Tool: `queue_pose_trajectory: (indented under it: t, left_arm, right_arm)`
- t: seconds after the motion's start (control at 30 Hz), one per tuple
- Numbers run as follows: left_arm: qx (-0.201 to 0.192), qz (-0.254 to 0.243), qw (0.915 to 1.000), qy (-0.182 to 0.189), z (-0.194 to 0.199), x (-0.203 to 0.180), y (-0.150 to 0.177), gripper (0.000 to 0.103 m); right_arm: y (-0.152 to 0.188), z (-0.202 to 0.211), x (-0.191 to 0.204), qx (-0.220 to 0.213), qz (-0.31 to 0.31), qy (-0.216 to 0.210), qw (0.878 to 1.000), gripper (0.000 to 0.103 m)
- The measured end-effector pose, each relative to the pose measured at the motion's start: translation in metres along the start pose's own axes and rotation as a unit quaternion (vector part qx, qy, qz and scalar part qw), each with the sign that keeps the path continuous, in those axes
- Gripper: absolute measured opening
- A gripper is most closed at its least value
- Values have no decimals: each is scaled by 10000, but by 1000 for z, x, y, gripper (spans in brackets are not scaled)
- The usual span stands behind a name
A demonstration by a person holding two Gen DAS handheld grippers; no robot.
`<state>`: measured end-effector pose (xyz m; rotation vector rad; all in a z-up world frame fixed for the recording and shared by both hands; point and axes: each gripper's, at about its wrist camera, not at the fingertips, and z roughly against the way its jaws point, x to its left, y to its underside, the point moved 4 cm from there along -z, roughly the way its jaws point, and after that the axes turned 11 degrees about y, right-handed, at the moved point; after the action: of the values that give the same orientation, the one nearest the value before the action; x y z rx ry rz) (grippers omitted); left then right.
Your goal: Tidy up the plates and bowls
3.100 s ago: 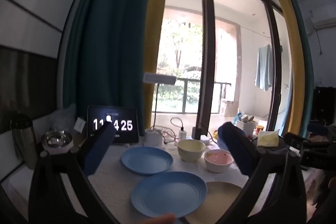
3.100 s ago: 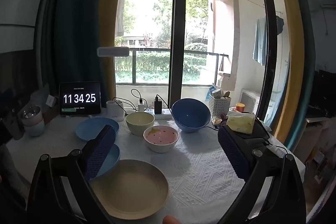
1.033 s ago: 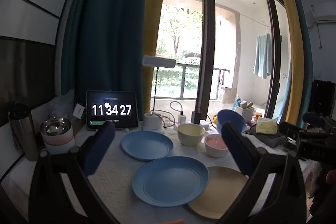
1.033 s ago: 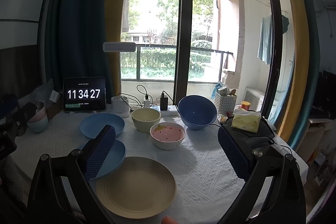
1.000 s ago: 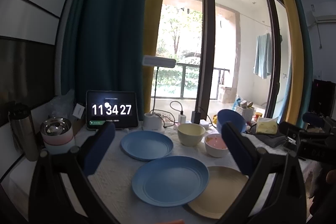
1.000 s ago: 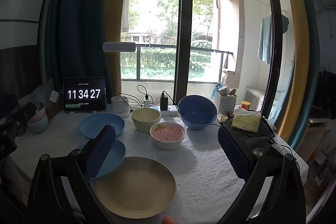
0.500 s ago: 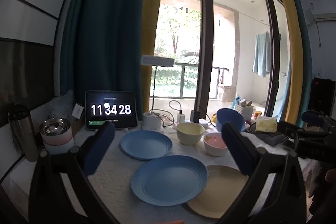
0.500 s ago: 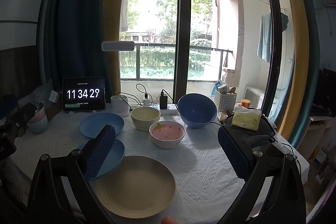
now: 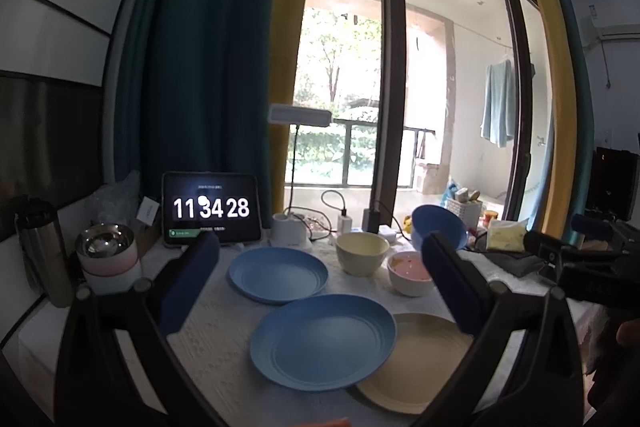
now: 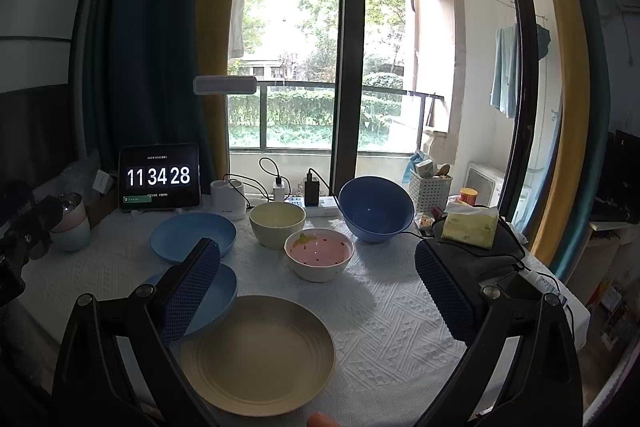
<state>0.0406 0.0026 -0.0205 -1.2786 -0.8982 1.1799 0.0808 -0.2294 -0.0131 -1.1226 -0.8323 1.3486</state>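
Observation:
On the white tablecloth lie a near blue plate (image 9: 323, 341), a far blue plate (image 9: 277, 274) and a beige plate (image 9: 420, 367) partly under the near blue one. Behind stand a cream bowl (image 9: 361, 253), a pink bowl (image 9: 409, 273) and a tilted blue bowl (image 9: 438, 231). The right wrist view shows the beige plate (image 10: 257, 355), near blue plate (image 10: 218, 297), far blue plate (image 10: 193, 237), cream bowl (image 10: 277, 230), pink bowl (image 10: 319, 254) and blue bowl (image 10: 375, 214). My left gripper (image 9: 320, 275) and right gripper (image 10: 318, 285) are open, empty, above the plates.
A tablet clock (image 9: 211, 213) and a desk lamp base (image 9: 291, 237) stand at the back by the window. Stacked cups (image 9: 107, 259) and a steel flask (image 9: 42, 251) are at the left. A tissue pack on a black bag (image 10: 470, 225) and a white basket (image 10: 430, 189) are at the right.
Both grippers have risen and levelled slightly over the three seconds; in the last half second almost nothing moved. No dish has moved.

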Motion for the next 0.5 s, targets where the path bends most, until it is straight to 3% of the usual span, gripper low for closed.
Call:
queue_pose_trajectory:
  t: [0.33,0.5]
  left_arm:
    - [268,251,9993,-105,-19,14,7,102]
    - [605,323,9976,-68,-36,18,22,102]
  right_arm:
    - [3,-15,5,155,62,-68,9998,100]
    - [7,-26,7,220,24,-103,9997,100]
